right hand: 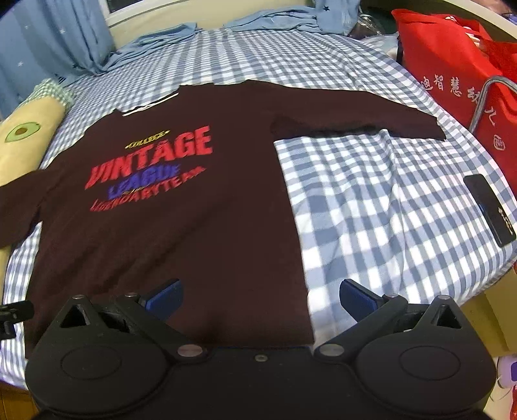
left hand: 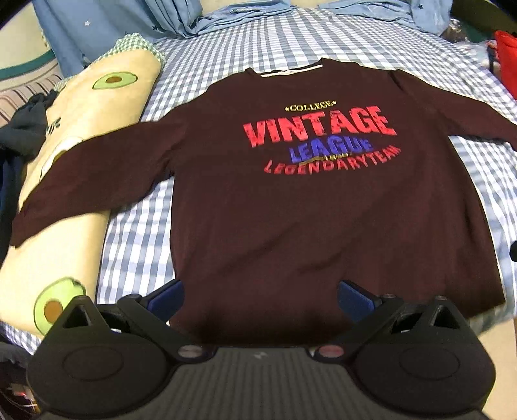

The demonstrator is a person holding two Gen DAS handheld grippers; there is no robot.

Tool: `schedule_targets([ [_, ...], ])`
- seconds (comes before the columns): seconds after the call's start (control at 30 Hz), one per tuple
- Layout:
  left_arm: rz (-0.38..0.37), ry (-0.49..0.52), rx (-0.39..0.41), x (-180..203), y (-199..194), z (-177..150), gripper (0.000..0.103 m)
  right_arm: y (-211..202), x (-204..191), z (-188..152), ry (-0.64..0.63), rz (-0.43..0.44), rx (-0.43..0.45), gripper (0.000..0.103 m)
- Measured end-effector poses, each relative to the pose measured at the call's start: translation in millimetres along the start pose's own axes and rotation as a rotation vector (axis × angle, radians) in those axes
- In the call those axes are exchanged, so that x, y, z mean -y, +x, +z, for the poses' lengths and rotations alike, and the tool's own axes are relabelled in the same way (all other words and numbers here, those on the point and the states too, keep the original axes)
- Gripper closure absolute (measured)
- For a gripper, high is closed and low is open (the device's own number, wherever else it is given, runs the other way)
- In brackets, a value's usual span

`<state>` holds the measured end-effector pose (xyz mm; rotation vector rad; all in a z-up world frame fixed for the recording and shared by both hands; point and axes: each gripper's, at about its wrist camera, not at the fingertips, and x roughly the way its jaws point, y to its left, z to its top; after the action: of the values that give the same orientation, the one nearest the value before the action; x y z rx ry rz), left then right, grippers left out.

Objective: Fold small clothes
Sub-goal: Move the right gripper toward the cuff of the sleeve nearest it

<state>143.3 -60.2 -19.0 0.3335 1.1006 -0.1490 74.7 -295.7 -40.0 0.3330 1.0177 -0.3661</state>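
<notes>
A dark maroon long-sleeved shirt [left hand: 290, 226] with red "VINTAGE" print lies flat, front up, on the blue-checked bed; it also shows in the right wrist view [right hand: 181, 232]. Its left sleeve [left hand: 90, 174] drapes over a pillow. Its right sleeve [right hand: 365, 119] lies straight out on the sheet. My left gripper [left hand: 260, 295] is open and empty above the shirt's bottom hem. My right gripper [right hand: 260, 297] is open and empty above the hem's right corner.
An avocado-print pillow [left hand: 74, 135] lies along the left. A red bag [right hand: 458, 74] stands at the right edge. A black phone [right hand: 489, 206] lies on the checked sheet [right hand: 371, 200]. Blue curtains [right hand: 51, 35] and folded blue cloth [right hand: 274, 19] are at the back.
</notes>
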Motion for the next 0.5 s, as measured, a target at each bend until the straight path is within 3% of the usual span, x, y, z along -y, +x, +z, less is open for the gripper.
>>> schedule_targets([
  [0.5, 0.031, -0.014, -0.077, 103, 52, 127, 0.001, 94, 73, 116, -0.008, -0.014, -0.083, 0.0],
])
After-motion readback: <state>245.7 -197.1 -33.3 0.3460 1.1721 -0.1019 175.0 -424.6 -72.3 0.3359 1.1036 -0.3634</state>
